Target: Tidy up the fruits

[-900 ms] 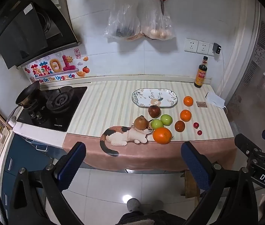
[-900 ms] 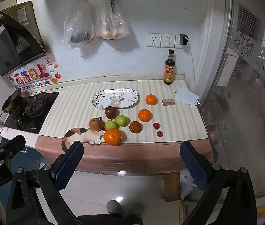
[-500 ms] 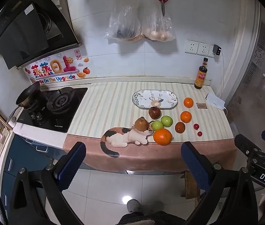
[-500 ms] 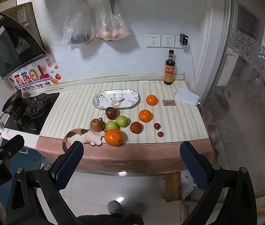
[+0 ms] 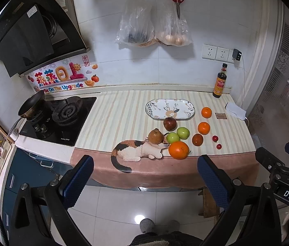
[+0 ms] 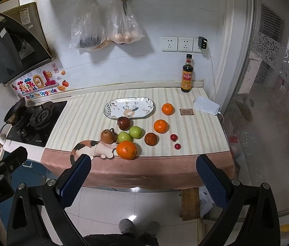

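Orange, green and dark red fruits (image 6: pixel 126 150) lie loose on the striped counter (image 6: pixel 195 135) before the empty oval patterned plate (image 6: pixel 129 107). Barely anything has shifted; my left hand-held gripper (image 5: pixel 144 183) and right hand-held gripper (image 6: pixel 143 181) hang released, well short, so sorting hasn't begun.

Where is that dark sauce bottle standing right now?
The sauce bottle stands upright at the counter's back right corner against the wall, below the sockets, behind the folded white cloth.
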Demonstrator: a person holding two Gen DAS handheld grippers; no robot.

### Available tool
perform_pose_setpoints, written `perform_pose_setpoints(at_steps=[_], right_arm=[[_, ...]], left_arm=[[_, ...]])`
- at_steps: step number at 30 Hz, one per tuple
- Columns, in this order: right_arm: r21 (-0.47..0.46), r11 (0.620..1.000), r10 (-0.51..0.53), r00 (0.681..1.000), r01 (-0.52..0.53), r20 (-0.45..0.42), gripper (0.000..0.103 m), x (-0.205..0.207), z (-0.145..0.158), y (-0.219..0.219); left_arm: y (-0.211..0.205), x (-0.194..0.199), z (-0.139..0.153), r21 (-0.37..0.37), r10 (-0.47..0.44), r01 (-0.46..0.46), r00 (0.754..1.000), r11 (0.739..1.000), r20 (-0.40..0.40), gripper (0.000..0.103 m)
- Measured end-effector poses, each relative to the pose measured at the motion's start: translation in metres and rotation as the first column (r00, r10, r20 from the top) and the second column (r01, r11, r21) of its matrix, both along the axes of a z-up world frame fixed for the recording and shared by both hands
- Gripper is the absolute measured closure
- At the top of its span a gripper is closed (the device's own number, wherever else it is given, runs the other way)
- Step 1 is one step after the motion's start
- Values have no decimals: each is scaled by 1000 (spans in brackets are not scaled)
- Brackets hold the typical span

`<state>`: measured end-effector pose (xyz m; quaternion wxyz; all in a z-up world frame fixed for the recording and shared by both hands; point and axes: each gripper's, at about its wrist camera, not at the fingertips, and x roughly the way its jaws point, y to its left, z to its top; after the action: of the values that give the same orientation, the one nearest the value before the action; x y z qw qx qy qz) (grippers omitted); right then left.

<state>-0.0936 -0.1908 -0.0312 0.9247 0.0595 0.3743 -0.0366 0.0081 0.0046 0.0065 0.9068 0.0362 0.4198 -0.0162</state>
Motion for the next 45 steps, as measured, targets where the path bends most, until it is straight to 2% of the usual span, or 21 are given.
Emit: perform_pose_setpoints(at_steps=[45], right_arm=[[-3,1000,-3,1000,3,9,0,-1,4,1]], left_arm=[[4,0,5,-1,-2,2,1000,1000,9,0]])
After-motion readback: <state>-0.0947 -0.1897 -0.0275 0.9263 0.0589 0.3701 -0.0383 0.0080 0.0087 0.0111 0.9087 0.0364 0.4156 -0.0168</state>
